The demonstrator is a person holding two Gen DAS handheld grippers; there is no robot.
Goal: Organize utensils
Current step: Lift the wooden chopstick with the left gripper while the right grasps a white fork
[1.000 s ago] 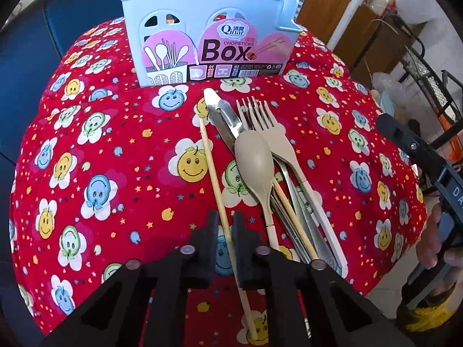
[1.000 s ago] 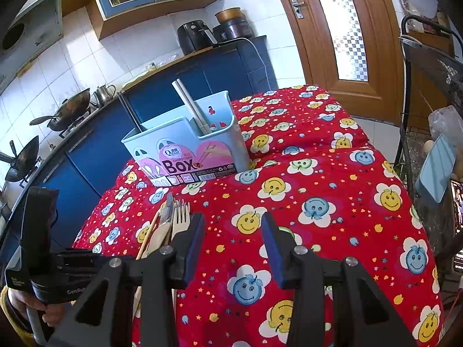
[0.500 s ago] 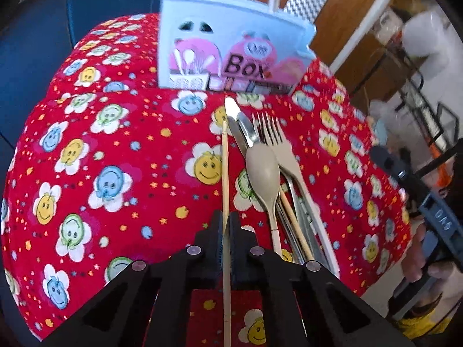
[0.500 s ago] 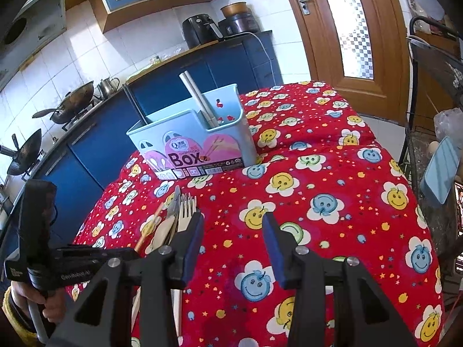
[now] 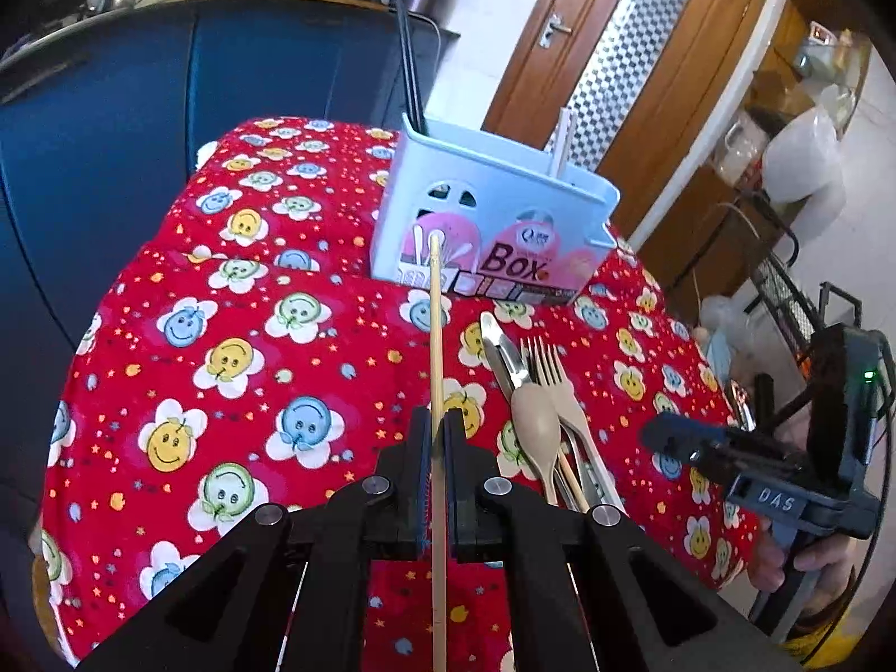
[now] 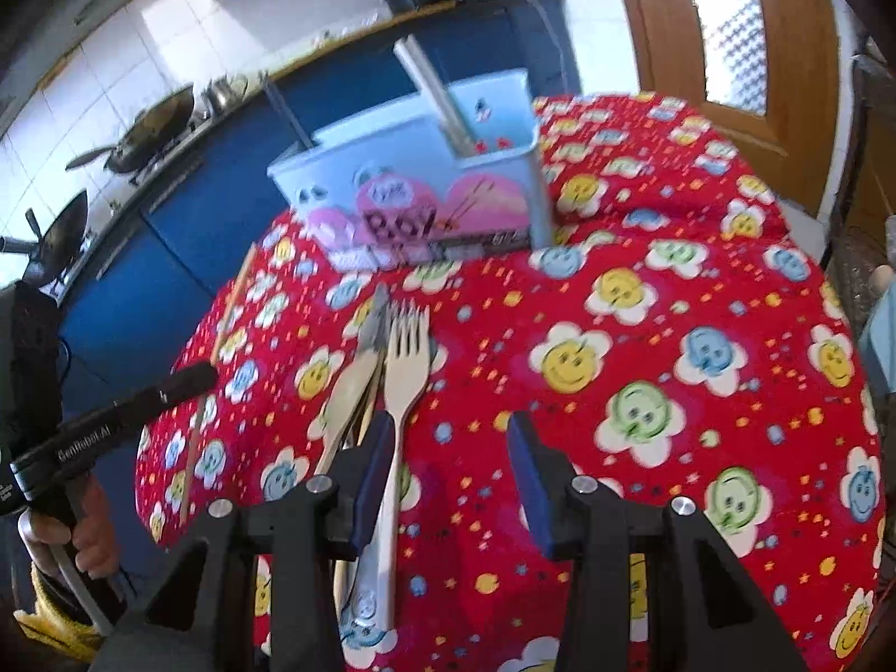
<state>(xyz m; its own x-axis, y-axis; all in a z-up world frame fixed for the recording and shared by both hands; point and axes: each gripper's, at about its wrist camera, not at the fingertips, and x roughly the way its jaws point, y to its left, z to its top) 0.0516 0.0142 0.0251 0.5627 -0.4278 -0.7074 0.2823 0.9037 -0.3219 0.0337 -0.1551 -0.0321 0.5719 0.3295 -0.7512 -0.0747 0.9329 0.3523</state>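
Note:
My left gripper (image 5: 438,431) is shut on a wooden chopstick (image 5: 435,325), held off the red flowered tablecloth (image 5: 235,369) with its tip toward the light blue utensil box (image 5: 493,224). To its right lie a beige spoon (image 5: 536,431), a beige fork (image 5: 551,375) and a metal knife (image 5: 501,347) in a pile, with another chopstick under them. My right gripper (image 6: 448,448) is open, low over the cloth, its left finger beside the fork (image 6: 406,358) handle. Spoon (image 6: 350,386), knife (image 6: 374,325) and box (image 6: 414,196) lie ahead of it. The left gripper (image 6: 196,378) shows at the left.
Black chopsticks (image 5: 411,73) and pale sticks (image 6: 437,89) stand in the box. Blue cabinets (image 5: 140,112) run behind the table, with woks (image 6: 145,134) on the counter. A wooden door (image 5: 616,67) and a wire rack (image 5: 784,302) are to the right. A hand (image 6: 84,532) holds the left tool.
My left gripper closed on the chopstick and lifted it off the cloth, its tip swinging up toward the box. My right gripper moved closer to the fork and lower, still open.

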